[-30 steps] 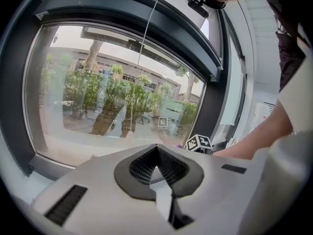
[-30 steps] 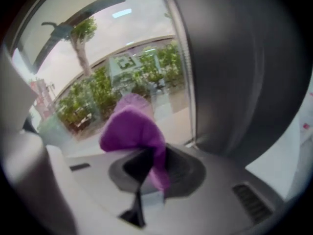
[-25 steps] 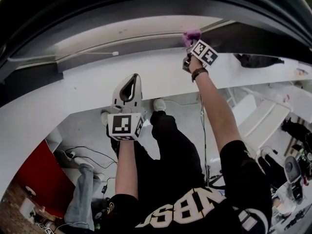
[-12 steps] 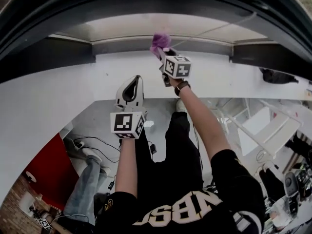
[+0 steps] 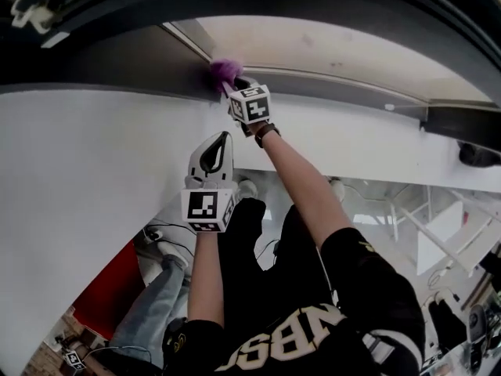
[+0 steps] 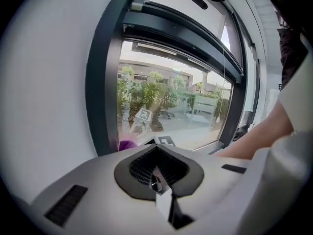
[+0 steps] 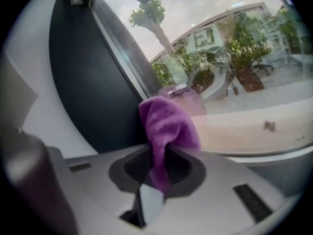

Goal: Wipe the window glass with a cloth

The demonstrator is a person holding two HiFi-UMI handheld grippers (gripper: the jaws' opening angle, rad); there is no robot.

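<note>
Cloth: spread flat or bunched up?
Bunched. The cloth sticks out of the right gripper as a crumpled wad, pinched at one end; no flat part shows.

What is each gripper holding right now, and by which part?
Right gripper pinches the purple cloth by its lower bunched end; the rest puffs out ahead. Left gripper holds nothing, jaws together.

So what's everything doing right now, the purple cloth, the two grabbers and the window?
purple cloth: bunched up, pinched in the jaws, its top at the glass.
right gripper: shut on the purple cloth.
left gripper: shut, nothing in it, away from the window.
window glass: see-through, the cloth at its edge by the dark frame.
</note>
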